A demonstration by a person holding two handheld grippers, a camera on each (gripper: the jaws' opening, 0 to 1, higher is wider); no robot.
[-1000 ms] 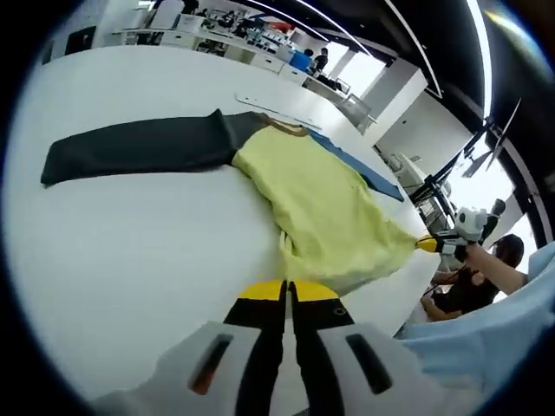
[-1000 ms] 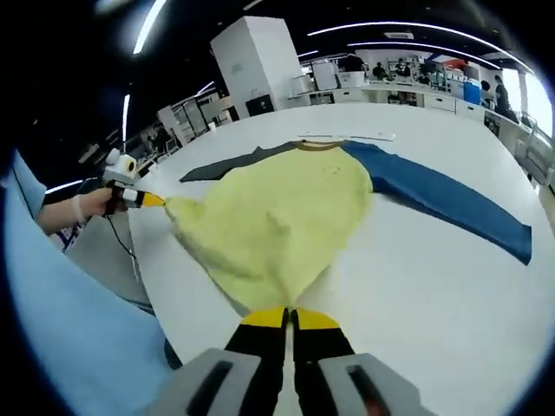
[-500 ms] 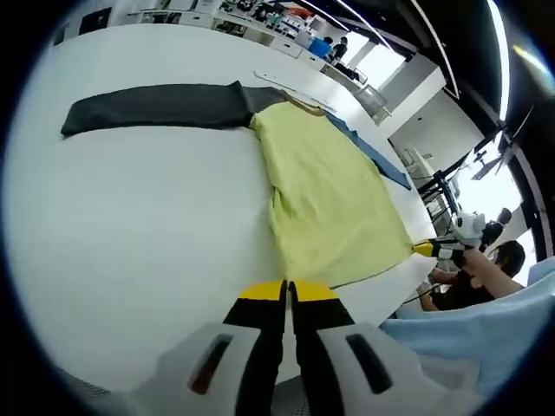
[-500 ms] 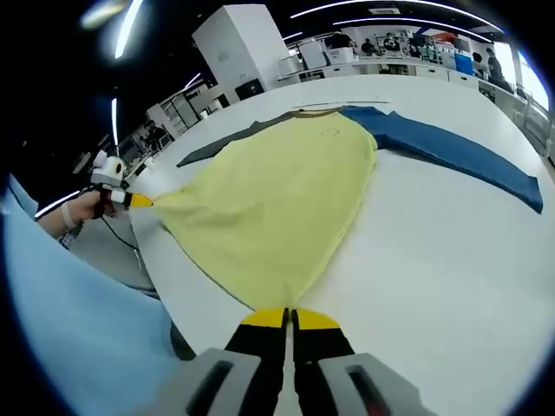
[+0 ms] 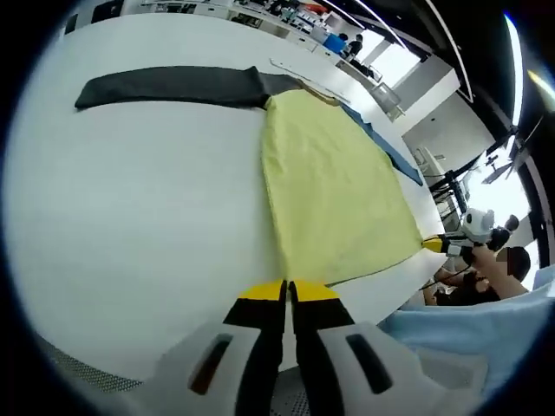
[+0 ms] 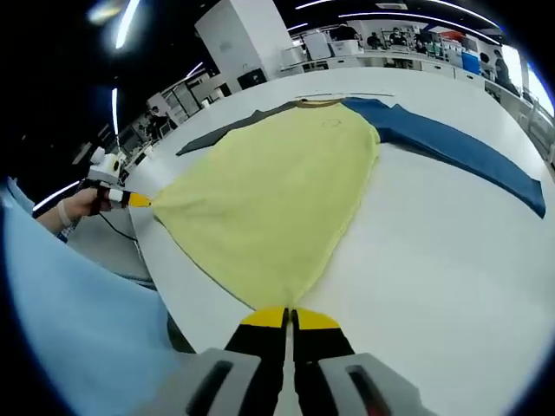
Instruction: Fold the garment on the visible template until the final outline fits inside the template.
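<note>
Left gripper view — claw (image 5: 288, 290) on garment (image 5: 334, 186)

A white table (image 5: 130, 191) carries the spread yellow-bodied garment (image 5: 334, 186).

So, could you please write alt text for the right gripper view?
The right claw, shut, pinches a hem corner of the yellow shirt body spread on a white table; the left claw holds the other corner. A blue sleeve lies outstretched.

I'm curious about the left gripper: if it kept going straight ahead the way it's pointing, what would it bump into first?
Probably the yellow shirt body: the left gripper is shut on its hem corner, and the cloth stretches straight ahead across the white table.
</note>
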